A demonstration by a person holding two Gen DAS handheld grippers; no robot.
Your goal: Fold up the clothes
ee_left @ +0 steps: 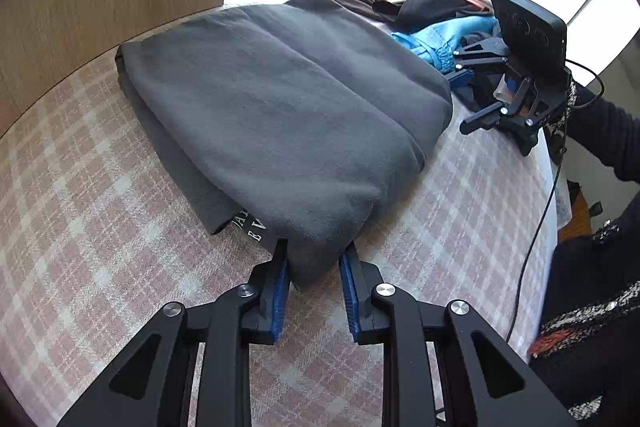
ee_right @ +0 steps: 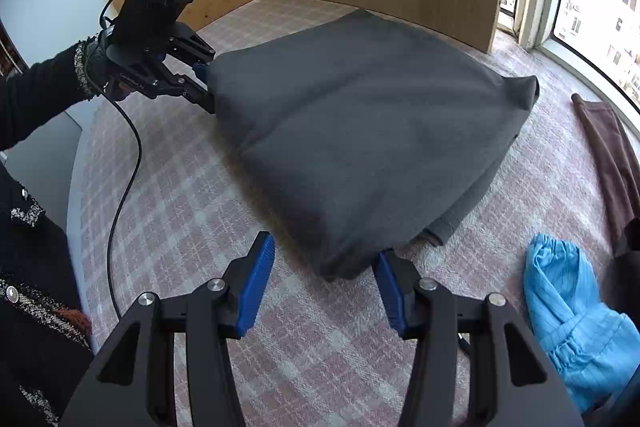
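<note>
My left gripper [ee_left: 314,259] pinches a near corner of the folded grey garment [ee_left: 288,107], which lies on the pink plaid bedcover [ee_left: 80,227]. My right gripper [ee_right: 324,259] sits wide open at the opposite corner, touching nothing firmly. A blue garment [ee_right: 568,315] lies beside it.
</note>
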